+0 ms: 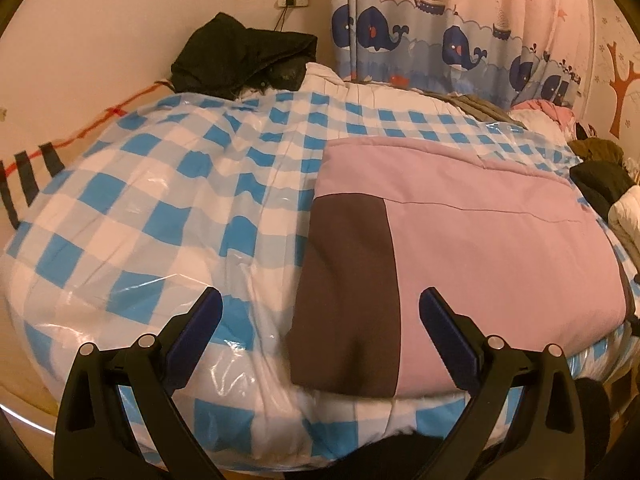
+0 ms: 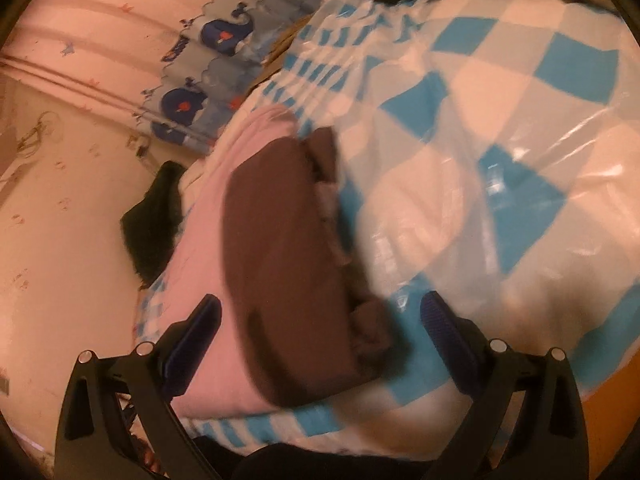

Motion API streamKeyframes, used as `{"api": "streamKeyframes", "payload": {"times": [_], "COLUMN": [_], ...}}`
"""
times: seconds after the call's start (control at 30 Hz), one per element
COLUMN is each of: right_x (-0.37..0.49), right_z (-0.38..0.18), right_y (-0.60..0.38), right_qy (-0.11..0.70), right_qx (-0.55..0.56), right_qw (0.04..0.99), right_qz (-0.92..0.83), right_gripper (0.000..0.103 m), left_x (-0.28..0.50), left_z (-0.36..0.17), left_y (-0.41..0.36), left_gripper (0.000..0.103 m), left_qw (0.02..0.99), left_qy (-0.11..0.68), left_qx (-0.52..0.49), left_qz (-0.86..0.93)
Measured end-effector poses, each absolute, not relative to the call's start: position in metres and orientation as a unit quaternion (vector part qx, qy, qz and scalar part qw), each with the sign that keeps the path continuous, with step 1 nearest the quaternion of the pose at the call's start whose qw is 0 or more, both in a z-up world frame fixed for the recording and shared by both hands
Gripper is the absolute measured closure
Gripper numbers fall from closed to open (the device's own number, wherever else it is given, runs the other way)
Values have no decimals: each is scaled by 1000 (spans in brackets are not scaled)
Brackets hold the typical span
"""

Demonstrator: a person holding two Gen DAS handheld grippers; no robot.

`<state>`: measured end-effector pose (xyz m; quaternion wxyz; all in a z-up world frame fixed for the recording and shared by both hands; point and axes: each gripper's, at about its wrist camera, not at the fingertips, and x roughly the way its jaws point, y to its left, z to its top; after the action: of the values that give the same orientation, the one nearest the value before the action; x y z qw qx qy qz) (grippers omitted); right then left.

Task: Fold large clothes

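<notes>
A folded pink garment (image 1: 480,248) with a dark brown panel (image 1: 348,292) lies flat on the blue-and-white checked plastic cover (image 1: 160,200) of the bed. My left gripper (image 1: 320,304) is open and empty, just above the brown panel's near edge. In the right wrist view the same pink garment (image 2: 204,280) and its brown panel (image 2: 288,280) show tilted and blurred. My right gripper (image 2: 320,312) is open and empty, hovering over the brown panel.
A black garment (image 1: 240,56) sits at the far corner by the wall. A whale-print curtain (image 1: 460,40) hangs behind the bed. More clothes (image 1: 600,184) are piled at the right edge. The checked cover (image 2: 500,140) fills the right wrist view's right side.
</notes>
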<state>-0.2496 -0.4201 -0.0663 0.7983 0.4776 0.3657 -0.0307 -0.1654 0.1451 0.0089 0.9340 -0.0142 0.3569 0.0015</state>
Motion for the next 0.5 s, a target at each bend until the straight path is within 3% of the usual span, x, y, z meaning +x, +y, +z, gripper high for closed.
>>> {"api": "streamKeyframes", "payload": {"times": [0.5], "right_x": [-228], "right_z": [-73], "right_y": [-404], "right_qy": [401], "right_qx": [463], "right_qw": [791], "right_qz": [-21], "right_gripper": [6], "left_x": [-182], "left_z": [22], "left_y": [148], "left_gripper": [8], "left_qw": [940], "left_qy": [341], "left_qx": [-22], "left_qz": [-9]}}
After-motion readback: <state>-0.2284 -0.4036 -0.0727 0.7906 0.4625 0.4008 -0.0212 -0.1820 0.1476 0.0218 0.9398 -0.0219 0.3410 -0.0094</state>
